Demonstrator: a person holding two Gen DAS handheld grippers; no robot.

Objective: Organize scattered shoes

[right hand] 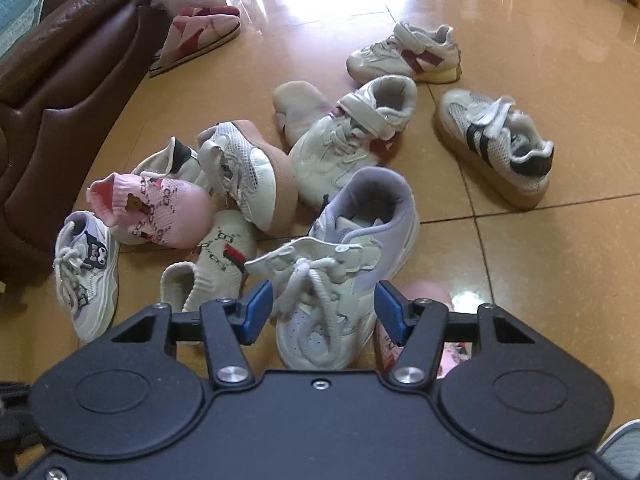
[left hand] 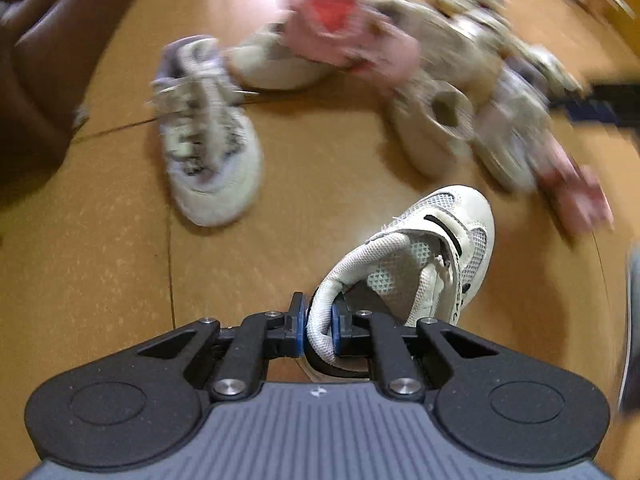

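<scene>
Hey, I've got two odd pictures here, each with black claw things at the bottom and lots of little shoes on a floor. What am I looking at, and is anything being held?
These are two handheld grippers, one in each of a person's hands; no robot arm is involved. Each carries a wide-angle camera looking forward along its two fingers, so each picture shows its own gripper at the bottom.

In the left view, the left gripper is pinched shut on the heel collar of a white mesh sneaker. That picture is blurred, which suggests movement.

In the right view, the right gripper is open, its blue pads either side of a lavender-collared sneaker, not gripping it.

On the tan tiled floor lies a scatter of children's shoes, including a pink knit shoe, beside a brown leather sofa.
</scene>
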